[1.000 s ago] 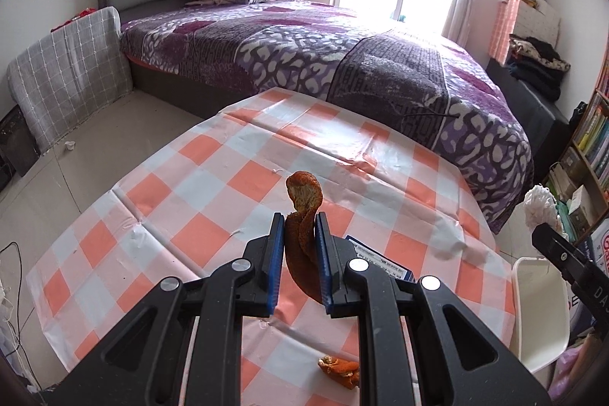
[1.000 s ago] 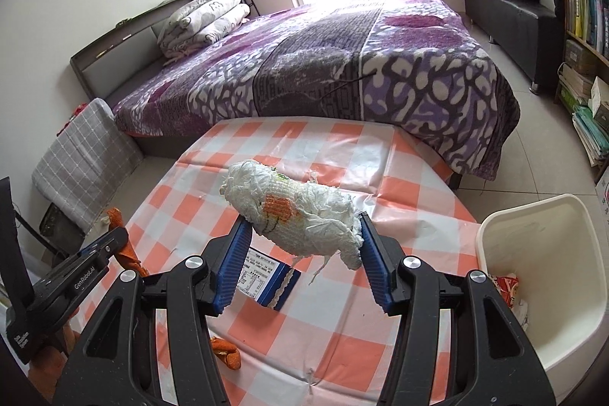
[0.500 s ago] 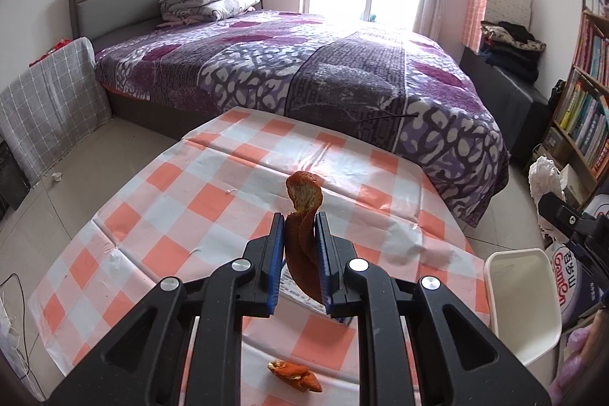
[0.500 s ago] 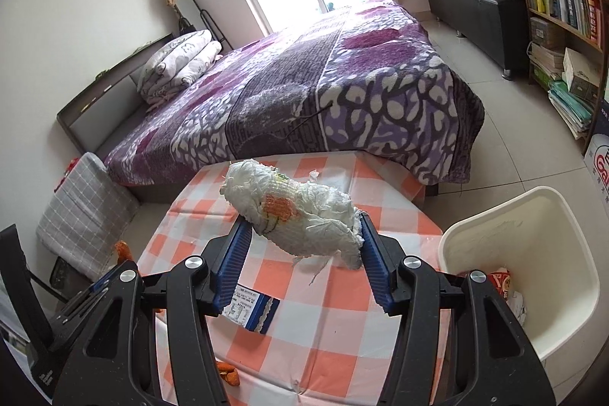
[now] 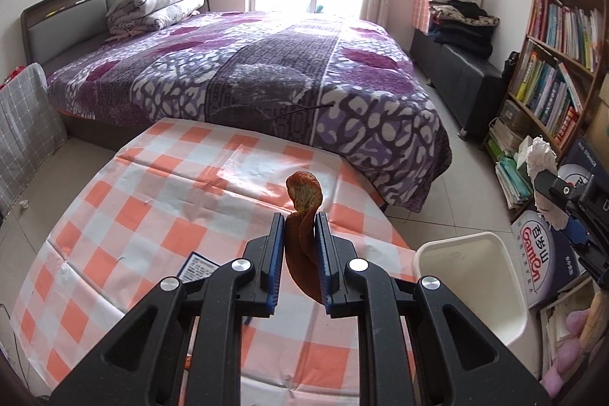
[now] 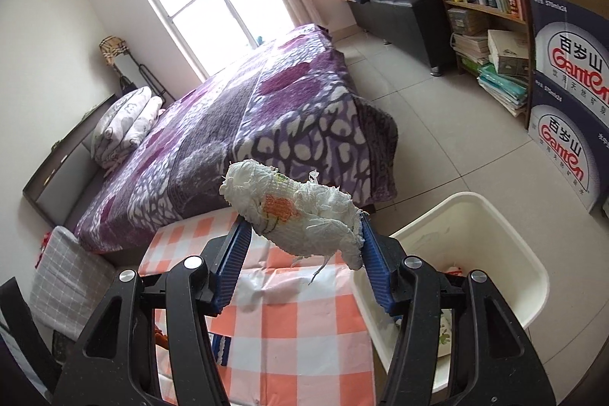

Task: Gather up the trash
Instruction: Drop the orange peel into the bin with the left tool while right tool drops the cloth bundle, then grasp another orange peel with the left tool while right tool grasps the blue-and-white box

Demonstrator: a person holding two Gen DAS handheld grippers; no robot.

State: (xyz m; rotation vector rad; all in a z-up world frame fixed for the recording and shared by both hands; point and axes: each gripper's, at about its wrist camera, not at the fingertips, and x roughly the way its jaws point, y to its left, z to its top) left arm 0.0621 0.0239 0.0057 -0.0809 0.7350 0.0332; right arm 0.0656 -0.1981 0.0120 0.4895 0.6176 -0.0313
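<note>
the bed (image 5: 266, 75) fills the far side of the room, purple spread and all, and in front of it sits the counter (image 5: 160, 200) under its orange-and-white check cloth. off the counter's right edge, down on the floor, there's the white bin (image 6: 491, 238), open-topped, with a bit of rubbish lying in the bottom. a blue-edged card (image 5: 196, 267) lies flat on the cloth, not yet picked up.

now the hands. right claw (image 6: 304, 246) is clamped across a crumpled white wad of tissue (image 6: 300, 215), pads pressing on both ends, and it hangs just beside the bin's near rim, not yet over the opening. left claw (image 5: 298, 253) is pinched tight on a curl of orange peel (image 5: 302, 215), the peel standing up above the fingertips, and that one is above the cloth, with the bin off to its right.

the risks, then. let go of the tissue here and i reckon it clips the rim or drops onto the counter edge; it's light, with loose threads trailing that could snag a pad. the peel is held by a thin strip, so a quick swing could slip it out short of the bin. and two claws heading for one opening could bump.
</note>
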